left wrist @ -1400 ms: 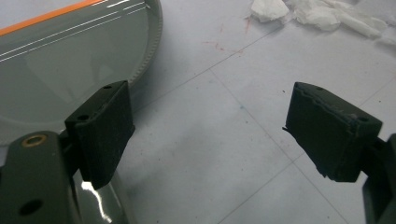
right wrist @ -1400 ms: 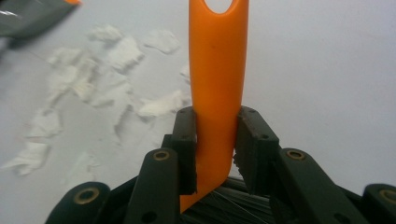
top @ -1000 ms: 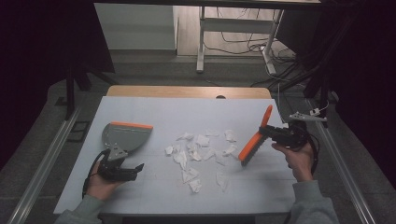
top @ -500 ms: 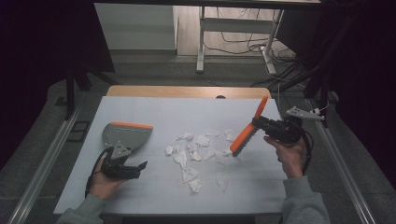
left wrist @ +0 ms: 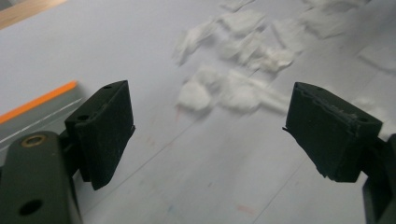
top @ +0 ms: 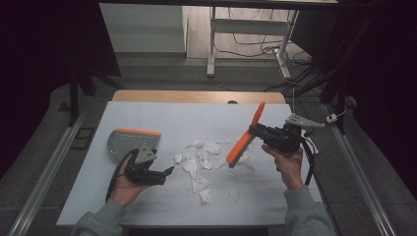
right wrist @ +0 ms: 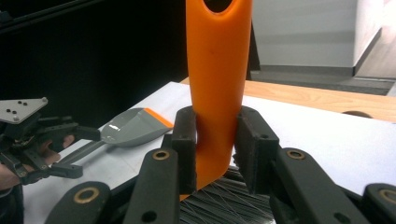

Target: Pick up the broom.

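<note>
The right gripper (top: pixel 253 131) is clamped on the orange plastic handle of a hand brush (top: pixel 246 138). In the right gripper view both black pads press the handle (right wrist: pixel 217 88) from either side, with the dark bristles (right wrist: pixel 212 205) showing just below the jaws. From the high view the brush stands tilted, handle up and away from the person, bristle end low at the right edge of the scattered white paper scraps (top: pixel 204 160); contact between bristles and table cannot be confirmed.

The left gripper (top: pixel 160 174) is held low over the white table top (top: pixel 162 115), near its front left. Its jaws stand wide apart with nothing between them, as the left gripper view shows; beyond them lie the paper scraps (left wrist: pixel 233 84). The grey dustpan with an orange lip (top: pixel 130 140) lies flat on the table just behind the left gripper, apart from the scraps; its orange edge (left wrist: pixel 39 100) appears at the left of the left gripper view.

The scraps lie in a loose cluster at the centre of the table, between the two grippers.
</note>
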### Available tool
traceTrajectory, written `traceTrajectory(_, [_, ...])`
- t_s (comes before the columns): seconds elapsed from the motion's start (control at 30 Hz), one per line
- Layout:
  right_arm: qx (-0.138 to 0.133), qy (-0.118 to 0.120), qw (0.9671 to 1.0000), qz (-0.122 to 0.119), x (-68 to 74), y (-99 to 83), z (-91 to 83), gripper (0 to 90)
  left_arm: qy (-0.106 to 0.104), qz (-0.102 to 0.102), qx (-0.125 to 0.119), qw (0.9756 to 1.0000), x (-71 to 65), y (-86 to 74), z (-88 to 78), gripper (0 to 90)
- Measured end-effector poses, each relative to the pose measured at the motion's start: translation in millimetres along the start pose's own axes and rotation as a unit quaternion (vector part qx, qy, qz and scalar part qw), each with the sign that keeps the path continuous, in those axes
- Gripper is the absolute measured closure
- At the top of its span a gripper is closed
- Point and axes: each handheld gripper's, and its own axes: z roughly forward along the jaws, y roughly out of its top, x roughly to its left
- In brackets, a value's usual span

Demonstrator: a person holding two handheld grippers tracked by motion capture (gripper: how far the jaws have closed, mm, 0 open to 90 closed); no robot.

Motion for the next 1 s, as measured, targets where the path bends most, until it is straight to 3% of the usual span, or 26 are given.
traceTrajectory(0.37, [0.003,0.01,0.9999,0.001,14.1,-10.5,25.1,69.8,-0.048,0.04,-0.014,0.998,-32.4,32.0,19.1,15.5])
traceTrajectory(0.4, [0.003,0.012,0.9999,0.002,15.4,-11.2,26.9,69.8,-0.051,0.04,-0.015,0.9978,-34.5,33.3,20.6,15.5])
traceTrajectory(0.43, [0.002,0.014,0.9999,0.002,16.8,-12.0,28.8,69.8,-0.068,0.033,-0.017,0.997,-38.1,35.6,23.9,15.5])
traceTrajectory(0.73, [-0.003,0.022,0.9997,0.012,28.9,-18.9,43.5,69.8,-0.087,0.047,-0.011,0.995,-59.3,46.7,47.9,16.0])
traceTrajectory(0.77, [-0.004,0.023,0.9997,0.013,30.7,-19.5,45.1,69.8,-0.107,0.041,-0.007,0.9933,-64.5,48.1,56.5,16.2])
traceTrajectory(0.8, [-0.003,0.022,0.9997,0.012,32.7,-19.8,46.2,69.8,-0.113,0.041,-0.006,0.9928,-67.1,48.4,60.7,16.4])
traceTrajectory(1.0, [-0.009,0.018,0.9997,0.016,43.4,-23.7,51.6,69.8,-0.11,0.04,-0.009,0.993,-73.2,47.2,72.8,20.3])
